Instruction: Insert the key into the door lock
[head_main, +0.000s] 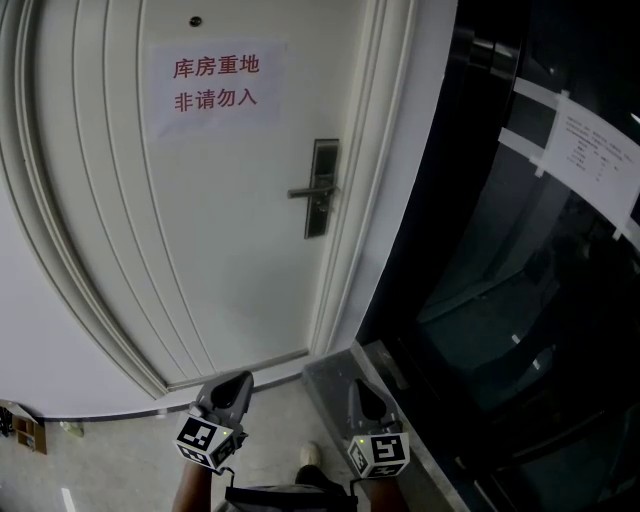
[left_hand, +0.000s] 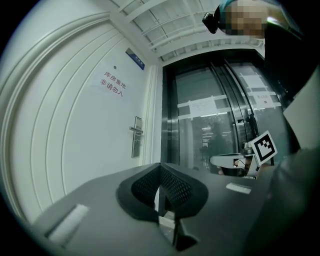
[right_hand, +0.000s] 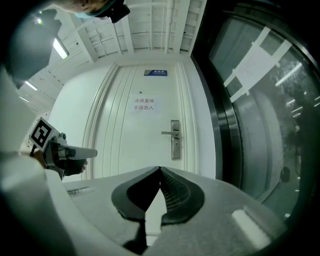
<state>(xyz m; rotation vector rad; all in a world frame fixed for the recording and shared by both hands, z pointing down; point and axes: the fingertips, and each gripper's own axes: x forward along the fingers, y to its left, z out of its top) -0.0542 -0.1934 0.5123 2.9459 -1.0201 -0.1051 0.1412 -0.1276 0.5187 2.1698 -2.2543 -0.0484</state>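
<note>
Facing a closed white door (head_main: 200, 200), panelled with curved mouldings. Bears a paper sign (head_main: 216, 84) in red characters on its upper part, under a small dark dot (head_main: 195, 21). Carries the door lock (head_main: 321, 188) near its right edge: a dark upright plate with a lever handle (head_main: 303, 191) pointing left, level. Cannot make out a keyhole on the plate, nor a key in any view.

Holds the left gripper (head_main: 238, 382) and the right gripper (head_main: 359, 385) low at the bottom of the head view, side by side yet apart, aimed toward the door and well short of the lock. In the left gripper view, shows fingers (left_hand: 145, 186) pressed together at the tips, pinching nothing. In the right gripper view, shows fingers (right_hand: 176, 195) likewise pressed together, with only pale door visible through the gap behind the tips. Places the lock plate just above and right of the closed tips in the right gripper view, and above and left of them in the left gripper view.

Flanked on the right by a dark glass wall (head_main: 520, 300) with a taped paper sheet (head_main: 590, 150). Below, pale floor (head_main: 130, 460) and a shoe tip (head_main: 310, 455) between the two grippers.
</note>
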